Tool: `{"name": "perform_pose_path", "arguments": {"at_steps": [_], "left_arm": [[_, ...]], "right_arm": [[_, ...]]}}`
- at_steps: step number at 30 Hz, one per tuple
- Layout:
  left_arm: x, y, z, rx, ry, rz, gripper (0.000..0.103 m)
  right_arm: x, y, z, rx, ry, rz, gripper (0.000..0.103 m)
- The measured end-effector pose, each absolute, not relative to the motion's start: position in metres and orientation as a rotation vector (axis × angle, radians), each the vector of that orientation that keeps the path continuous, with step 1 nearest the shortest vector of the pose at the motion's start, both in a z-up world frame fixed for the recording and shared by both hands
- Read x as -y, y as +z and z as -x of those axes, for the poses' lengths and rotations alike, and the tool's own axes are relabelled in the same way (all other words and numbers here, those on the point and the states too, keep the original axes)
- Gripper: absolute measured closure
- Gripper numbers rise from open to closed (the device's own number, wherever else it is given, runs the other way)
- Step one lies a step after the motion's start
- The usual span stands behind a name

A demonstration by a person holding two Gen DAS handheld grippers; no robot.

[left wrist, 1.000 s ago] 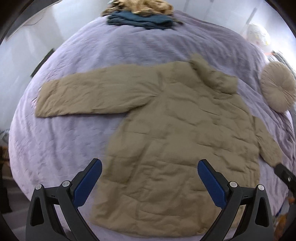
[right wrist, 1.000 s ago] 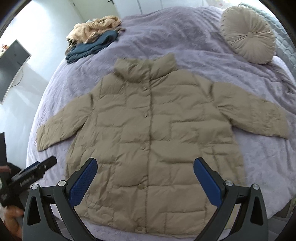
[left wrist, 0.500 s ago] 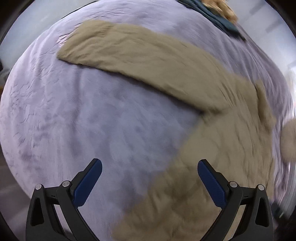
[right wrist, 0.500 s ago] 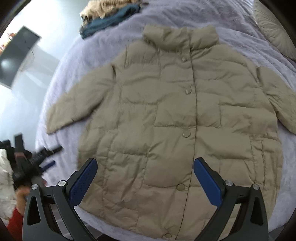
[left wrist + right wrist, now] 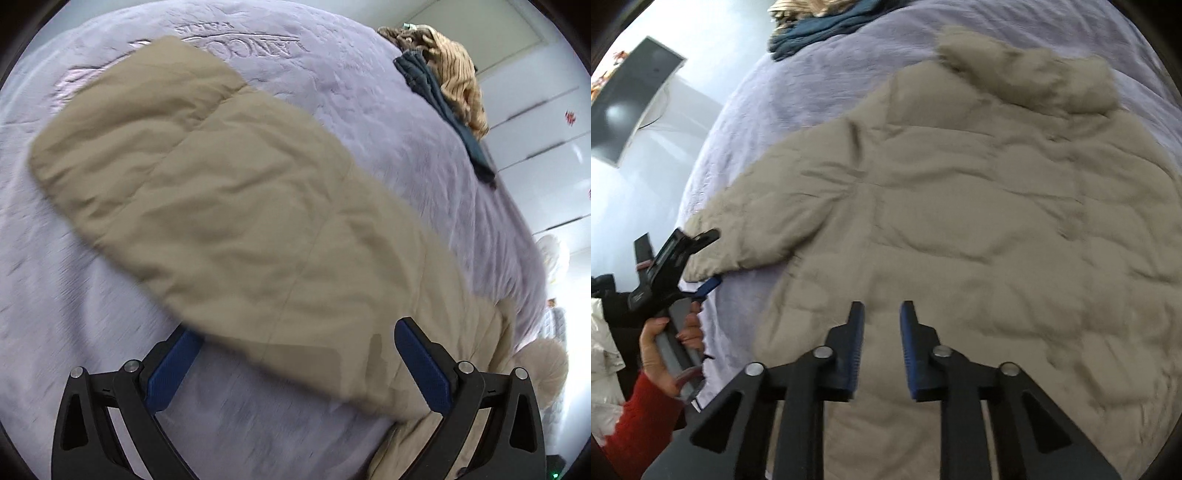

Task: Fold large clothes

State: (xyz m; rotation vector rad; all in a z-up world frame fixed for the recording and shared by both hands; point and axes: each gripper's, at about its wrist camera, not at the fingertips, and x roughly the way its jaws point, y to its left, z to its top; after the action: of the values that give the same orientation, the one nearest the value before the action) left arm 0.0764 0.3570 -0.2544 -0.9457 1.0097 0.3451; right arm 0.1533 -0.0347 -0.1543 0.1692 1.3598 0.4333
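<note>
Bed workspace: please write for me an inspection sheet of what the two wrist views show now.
Surface: purple bedspread, embossed lettering at the far edge.
Job's things: beige jacket spread flat, front up; sleeve stretched out.
Clutter: clothes pile at the far edge; round cushion.
Grippers: left gripper open, fingers either side of the sleeve; right gripper over the jacket front, narrow gap, holding nothing.
Cables: thin cable by the screen.
Surroundings: white cupboard doors.

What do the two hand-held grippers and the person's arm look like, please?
Each hand-held gripper has black plastic linkage arms with silver pivot bolts and flat blue fingers. The left one has a grey handle. The hand on it is bare, with a red sleeve.
</note>
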Motion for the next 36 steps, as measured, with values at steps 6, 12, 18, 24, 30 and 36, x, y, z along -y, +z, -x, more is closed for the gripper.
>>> {"name": "perform_pose_path", "arguments": {"at_steps": [6, 12, 18, 24, 30, 36], "left_arm": [[-0.375, -0.257, -0.094, -0.886, 0.348, 1.007, 0.001], [-0.396, -0.261, -0.102, -0.872, 0.348, 1.024, 0.087], [-0.375, -0.2, -0.112, -0.802, 0.235, 0.787, 0.087], [-0.313, -0.129, -0.146, -0.724, 0.02, 0.648, 0.087], [-0.217, -0.083, -0.174, -0.695, -0.211, 0.519, 0.087], [-0.089, -0.107, -0.207, -0.847, -0.418, 0.355, 0.087]], "right_arm": [[-0.016, -0.167, -0.189, -1.312, 0.539, -0.191, 0.088], [-0.042, -0.196, -0.219, -1.326, 0.572, -0.35, 0.091], [-0.059, -0.245, -0.226, -1.398, 0.538, -0.414, 0.092], [-0.057, -0.256, -0.239, -1.425, 0.564, -0.441, 0.095], [-0.007, -0.215, -0.237, -1.377, 0.553, -0.439, 0.094], [0.112, -0.181, -0.219, -1.275, 0.325, -0.431, 0.094]]}}
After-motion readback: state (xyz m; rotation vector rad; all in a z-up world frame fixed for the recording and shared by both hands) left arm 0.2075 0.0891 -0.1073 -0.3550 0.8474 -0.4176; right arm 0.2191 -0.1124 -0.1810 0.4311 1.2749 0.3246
